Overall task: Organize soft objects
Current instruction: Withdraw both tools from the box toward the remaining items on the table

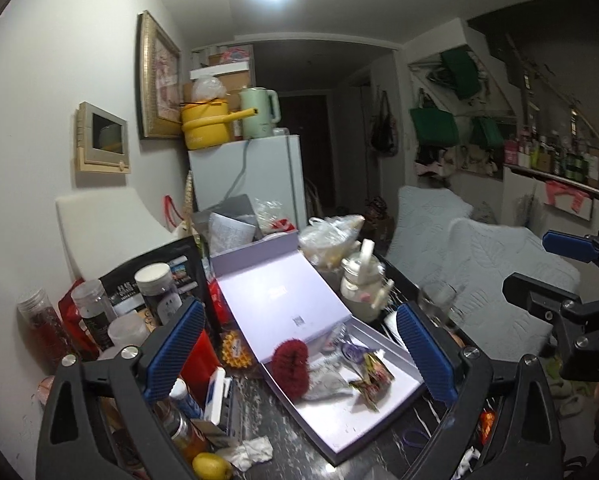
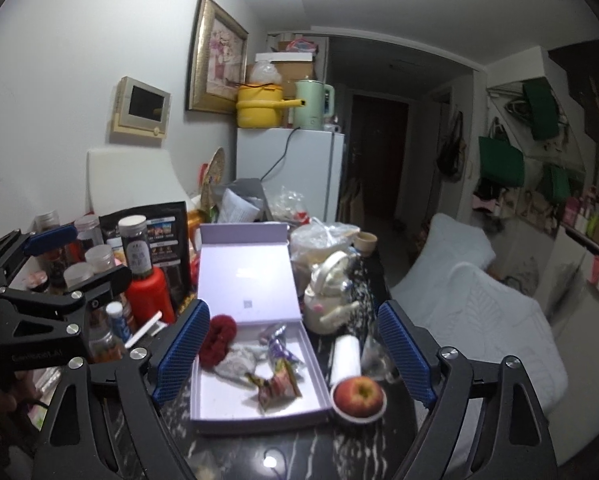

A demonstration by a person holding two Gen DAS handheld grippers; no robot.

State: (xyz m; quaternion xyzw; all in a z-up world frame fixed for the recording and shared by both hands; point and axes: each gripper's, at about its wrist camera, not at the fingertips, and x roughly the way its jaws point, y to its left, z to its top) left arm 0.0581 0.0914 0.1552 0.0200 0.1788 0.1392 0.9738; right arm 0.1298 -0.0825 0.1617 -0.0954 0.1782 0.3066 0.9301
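Between your right fingers (image 2: 181, 344): a dark marbled table (image 2: 235, 452) bearing an open lilac box (image 2: 219, 396), an apple dish (image 2: 359, 414) alongside.

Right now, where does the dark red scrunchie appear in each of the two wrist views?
Left wrist: dark red scrunchie lies low centre, on the left edge of the open lilac box.
Right wrist: the scrunchie lies left of centre, beside the right gripper's left finger.
Shared landmark: yellow pot.
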